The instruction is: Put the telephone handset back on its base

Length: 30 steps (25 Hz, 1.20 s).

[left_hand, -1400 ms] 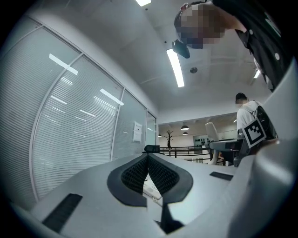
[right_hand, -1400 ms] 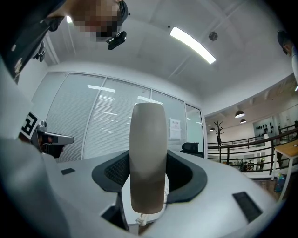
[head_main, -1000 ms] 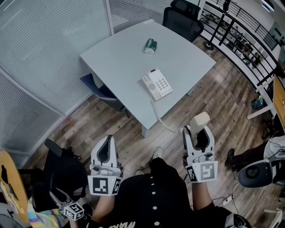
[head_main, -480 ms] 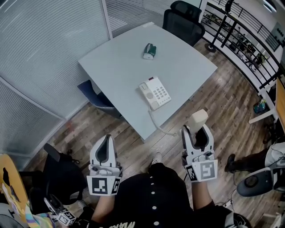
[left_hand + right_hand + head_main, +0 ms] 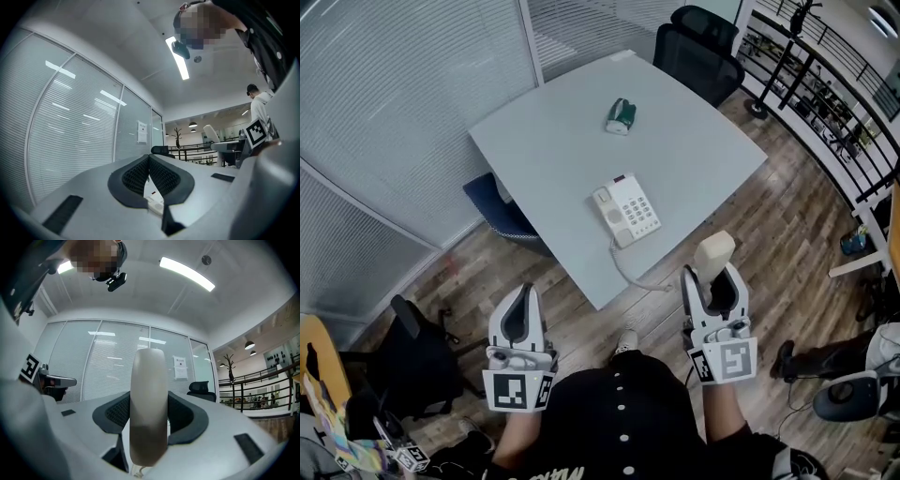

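Note:
The white telephone base (image 5: 627, 210) with its keypad lies near the front edge of the light grey table (image 5: 562, 141). Its coiled cord (image 5: 628, 272) runs off the edge toward my right gripper (image 5: 713, 277). That gripper is shut on the cream handset (image 5: 714, 253), held short of the table over the wood floor. In the right gripper view the handset (image 5: 149, 380) stands upright between the dark pads (image 5: 183, 416). My left gripper (image 5: 525, 294) is level beside it at the left; its pads (image 5: 159, 174) meet with nothing between them.
A small green and white object (image 5: 621, 115) sits farther back on the table. A black office chair (image 5: 701, 45) stands behind the table, and a blue chair (image 5: 499, 201) is tucked under its left side. A glass partition (image 5: 403, 103) is at left, a railing (image 5: 834, 103) at right.
The table and telephone base have come closer in the head view as both grippers moved forward. The handset stays gripped in the right gripper, and the left stays shut.

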### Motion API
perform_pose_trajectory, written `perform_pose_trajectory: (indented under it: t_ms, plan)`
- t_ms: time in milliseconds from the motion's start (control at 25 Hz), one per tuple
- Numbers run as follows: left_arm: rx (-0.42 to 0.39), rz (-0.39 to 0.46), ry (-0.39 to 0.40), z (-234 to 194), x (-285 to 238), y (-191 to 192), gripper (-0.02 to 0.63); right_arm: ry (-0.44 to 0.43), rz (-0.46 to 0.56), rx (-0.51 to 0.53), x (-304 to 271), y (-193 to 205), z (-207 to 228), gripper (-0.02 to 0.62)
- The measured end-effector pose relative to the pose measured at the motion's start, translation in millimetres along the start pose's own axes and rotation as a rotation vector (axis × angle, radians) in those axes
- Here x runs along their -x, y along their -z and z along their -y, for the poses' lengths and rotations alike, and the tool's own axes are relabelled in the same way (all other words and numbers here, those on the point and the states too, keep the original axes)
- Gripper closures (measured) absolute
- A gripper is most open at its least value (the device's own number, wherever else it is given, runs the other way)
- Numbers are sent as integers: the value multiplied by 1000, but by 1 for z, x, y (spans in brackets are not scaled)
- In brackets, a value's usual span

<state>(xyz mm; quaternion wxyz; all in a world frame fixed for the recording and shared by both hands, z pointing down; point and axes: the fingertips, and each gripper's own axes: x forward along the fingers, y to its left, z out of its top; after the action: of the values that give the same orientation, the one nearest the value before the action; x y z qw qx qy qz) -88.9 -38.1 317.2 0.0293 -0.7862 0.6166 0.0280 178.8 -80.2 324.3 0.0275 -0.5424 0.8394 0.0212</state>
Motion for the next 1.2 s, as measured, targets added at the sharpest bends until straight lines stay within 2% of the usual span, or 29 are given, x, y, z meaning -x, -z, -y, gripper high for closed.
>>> perform_pose_trajectory:
  t_ms: [640,880,1200]
  plan:
    - [25,-60,-102,29,-39,15,591,-69,-14,-51,-38,17,58,359]
    - [8,-64,-115,25,-43,16,591,-80,-22,-65,-45,26,60,359]
    - [25,-46,-80,12,-63,22,591,-55,-26,-40,-58,27,58,359]
